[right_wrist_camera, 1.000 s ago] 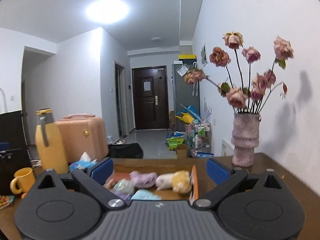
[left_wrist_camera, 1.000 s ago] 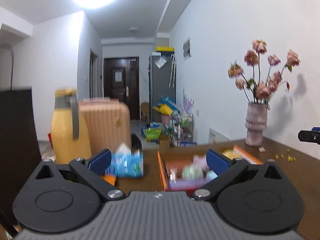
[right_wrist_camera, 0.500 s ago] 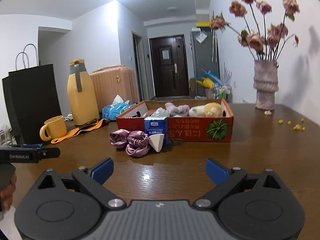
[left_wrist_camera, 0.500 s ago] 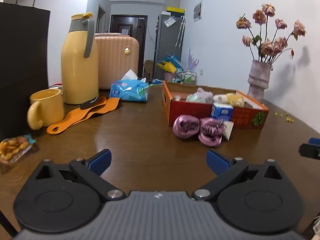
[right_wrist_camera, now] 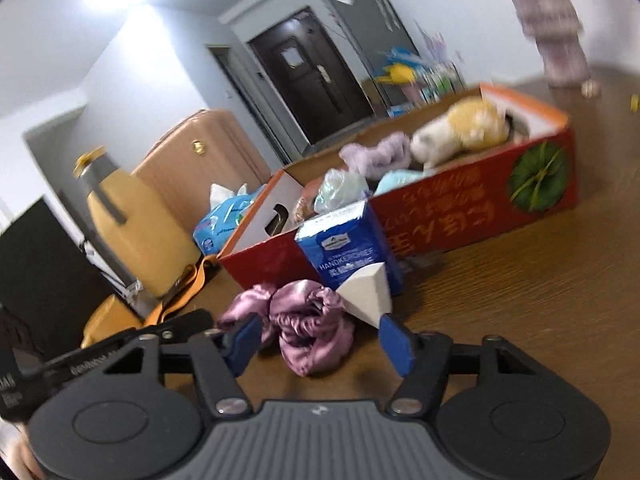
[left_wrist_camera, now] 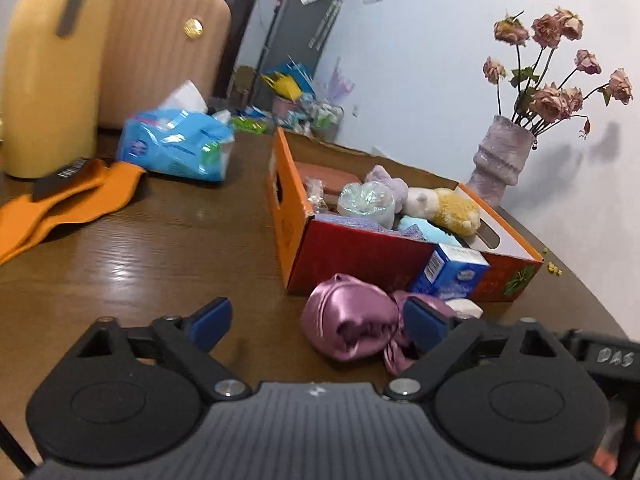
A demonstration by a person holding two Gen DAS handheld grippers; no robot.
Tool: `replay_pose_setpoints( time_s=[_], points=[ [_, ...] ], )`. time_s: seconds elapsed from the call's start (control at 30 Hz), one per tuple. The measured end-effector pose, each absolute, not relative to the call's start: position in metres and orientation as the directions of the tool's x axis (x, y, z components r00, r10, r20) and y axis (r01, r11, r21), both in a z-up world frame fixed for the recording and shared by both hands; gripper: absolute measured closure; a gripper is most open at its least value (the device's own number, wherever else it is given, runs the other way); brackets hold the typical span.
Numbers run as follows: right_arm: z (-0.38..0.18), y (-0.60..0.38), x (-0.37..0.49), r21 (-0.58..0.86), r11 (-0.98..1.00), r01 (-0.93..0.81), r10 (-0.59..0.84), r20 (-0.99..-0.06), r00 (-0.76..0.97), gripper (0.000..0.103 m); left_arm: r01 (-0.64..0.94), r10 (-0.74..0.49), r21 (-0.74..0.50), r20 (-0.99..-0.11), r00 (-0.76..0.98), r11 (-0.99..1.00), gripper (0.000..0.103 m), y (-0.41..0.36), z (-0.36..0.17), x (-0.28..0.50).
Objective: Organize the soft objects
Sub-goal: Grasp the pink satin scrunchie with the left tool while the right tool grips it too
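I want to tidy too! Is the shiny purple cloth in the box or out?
Out. The purple cloth lies bunched on the table in front of the box, beside the white wedge.

scrunchies (left_wrist_camera: 352, 332) before box (left_wrist_camera: 360, 256), on table (left_wrist_camera: 160, 248)

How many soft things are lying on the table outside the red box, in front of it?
3, all in front of the red box: the purple satin cloth, the white wedge sponge at its right, and the blue handkerchief pack leaning against the box. Others may hide behind them.
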State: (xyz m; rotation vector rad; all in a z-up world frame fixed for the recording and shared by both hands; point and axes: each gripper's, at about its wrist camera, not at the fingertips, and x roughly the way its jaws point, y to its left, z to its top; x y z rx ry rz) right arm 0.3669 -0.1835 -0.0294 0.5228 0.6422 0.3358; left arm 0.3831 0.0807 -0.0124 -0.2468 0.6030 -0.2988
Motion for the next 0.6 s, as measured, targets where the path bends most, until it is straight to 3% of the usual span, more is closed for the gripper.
replay_pose_setpoints(
  time_s=[0.1,0.13,0.23,0.37,0.6],
  points=[
    [-0.044,-0.177,0.386,0.596,0.8,-0.074,0.444,-0.505,0.74,0.062,0.236,-0.409,-0.366,-0.526,0.746,0.9,0.036,0.082,-0.019,0.405],
    [-0.048,-0.176,0.389,0.599,0.798,-0.067,0.442,-0.506,0.741,0.063,0.25,-0.437,-0.391,-0.524,0.731,0.886,0.049,0.083,-0.021,0.409],
    [-0.05,-0.169,0.389,0.568,0.818,-0.092,0.439,-0.511,0.739,0.085,0.274,-0.491,-0.439,-0.521,0.699,0.856,0.068,0.084,-0.024,0.409],
    [-0.046,-0.166,0.373,0.523,0.838,-0.156,0.458,-0.518,0.722,0.094,0.272,-0.482,-0.424,-0.539,0.691,0.864,0.082,0.08,-0.018,0.388],
    [-0.026,-0.2,0.289,0.433,0.857,-0.279,0.49,-0.519,0.7,0.095,0.28,-0.491,-0.429,-0.534,0.688,0.859,0.087,0.054,-0.013,0.286]
  ],
)
